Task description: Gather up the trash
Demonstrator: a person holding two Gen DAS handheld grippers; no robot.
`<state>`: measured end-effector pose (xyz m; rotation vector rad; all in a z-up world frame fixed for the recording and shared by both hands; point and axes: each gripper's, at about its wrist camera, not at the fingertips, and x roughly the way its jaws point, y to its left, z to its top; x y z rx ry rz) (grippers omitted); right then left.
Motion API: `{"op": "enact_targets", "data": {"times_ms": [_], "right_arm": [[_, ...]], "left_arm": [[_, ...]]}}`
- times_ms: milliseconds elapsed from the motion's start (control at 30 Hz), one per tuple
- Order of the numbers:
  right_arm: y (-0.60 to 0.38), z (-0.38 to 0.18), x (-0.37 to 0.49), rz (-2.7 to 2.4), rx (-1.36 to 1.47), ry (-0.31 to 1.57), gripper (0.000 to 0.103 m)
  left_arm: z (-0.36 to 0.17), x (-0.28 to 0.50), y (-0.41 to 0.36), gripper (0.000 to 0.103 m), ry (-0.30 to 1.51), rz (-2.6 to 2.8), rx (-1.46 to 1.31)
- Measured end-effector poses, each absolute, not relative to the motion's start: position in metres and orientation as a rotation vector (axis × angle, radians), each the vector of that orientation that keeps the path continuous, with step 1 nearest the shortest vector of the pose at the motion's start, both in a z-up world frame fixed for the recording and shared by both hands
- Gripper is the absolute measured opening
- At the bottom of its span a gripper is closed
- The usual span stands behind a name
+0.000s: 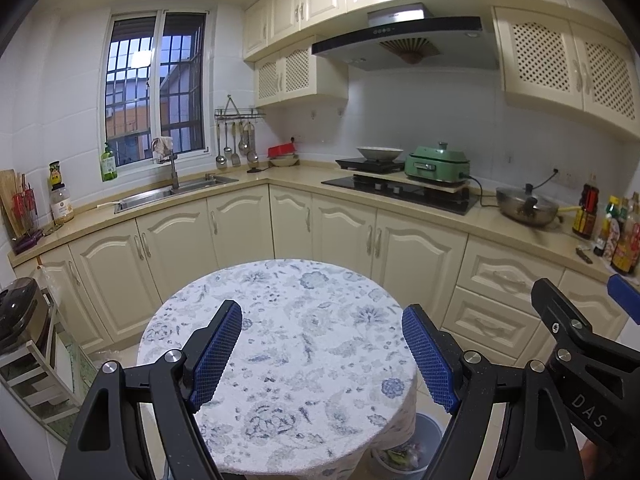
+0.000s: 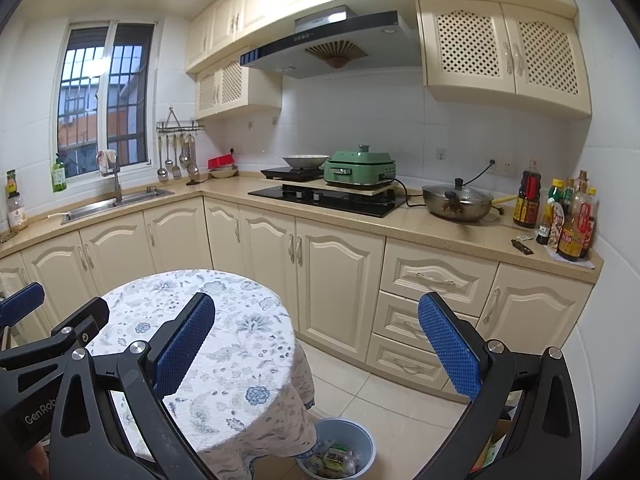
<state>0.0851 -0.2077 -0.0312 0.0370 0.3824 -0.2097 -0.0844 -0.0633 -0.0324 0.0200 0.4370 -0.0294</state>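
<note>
A round table under a blue-flowered cloth (image 1: 304,344) fills the foreground, and nothing lies on the cloth. My left gripper (image 1: 322,354) hovers over it, open, its blue pads wide apart with only cloth showing between them. My right gripper (image 2: 316,350) is open too, out past the table's right edge (image 2: 256,344) above the floor. A pale blue trash bin (image 2: 362,442) stands on the tiles at the table's foot, with wrappers (image 2: 334,460) inside; the left wrist view catches this bin (image 1: 430,428) partly under the cloth. Each gripper shows at the edge of the other's view.
An L-shaped counter with cream cabinets (image 2: 336,280) runs behind the table. It carries a sink (image 1: 168,194), a hob with a green cooker (image 2: 360,168), a lidded wok (image 2: 458,200) and sauce bottles (image 2: 572,220). A small dark wrapper (image 2: 522,247) lies by the bottles. A shelf rack (image 1: 36,356) stands left.
</note>
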Motion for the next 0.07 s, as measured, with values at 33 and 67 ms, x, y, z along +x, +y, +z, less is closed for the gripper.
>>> {"op": "enact_targets", "data": {"times_ms": [33, 67], "right_arm": [[-0.2076, -0.0308, 0.0848, -0.208, 0.036, 0.381, 0.103], [-0.2074, -0.0303, 0.0842, -0.206, 0.035, 0.380, 0.103]], "left_arm": [[-0.0325, -0.0845, -0.0627, 0.079, 0.437, -0.029, 0.017], [-0.0328, -0.0844, -0.0624, 0.079, 0.437, -0.027, 0.016]]}}
